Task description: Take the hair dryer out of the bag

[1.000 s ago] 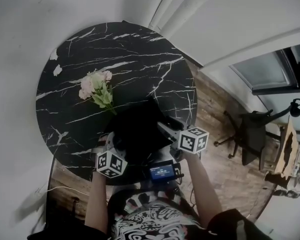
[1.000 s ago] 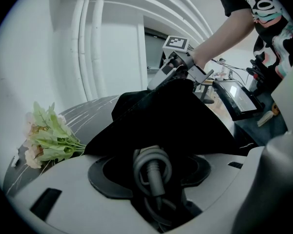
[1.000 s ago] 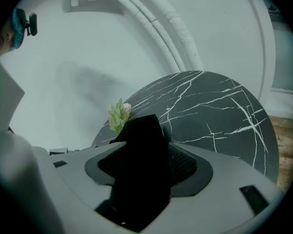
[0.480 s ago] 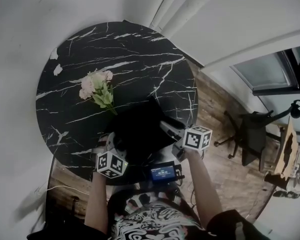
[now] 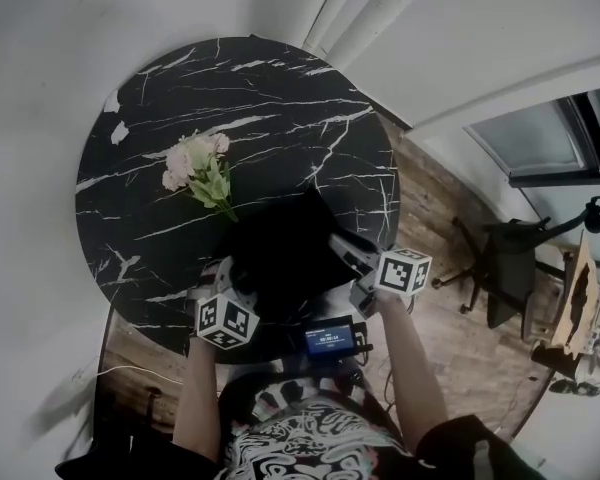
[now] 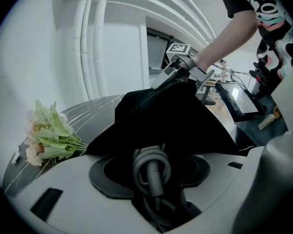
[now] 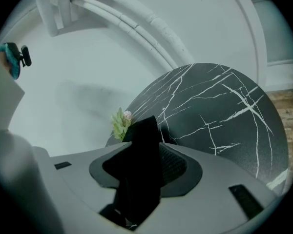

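At the near edge of the worktop (image 5: 280, 98), the right hand-held gripper (image 7: 141, 165), its jaws having just been closing, pinches the black bag (image 5: 275, 253). The left hand-held gripper (image 6: 149, 168) clamps the hair dryer's coiled grey cord (image 6: 147, 161), which pokes from the bag.

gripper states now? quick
Left gripper: closed on the coiled gray cord.
Right gripper: jaws just closed in, pinching the black bag.

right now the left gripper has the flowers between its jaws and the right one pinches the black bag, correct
Not the flowers: the left gripper view shows a grey coiled cord between the jaws of the left gripper, and the flowers lie on the table. The right gripper, whose jaws have just been closing, does pinch the black bag.
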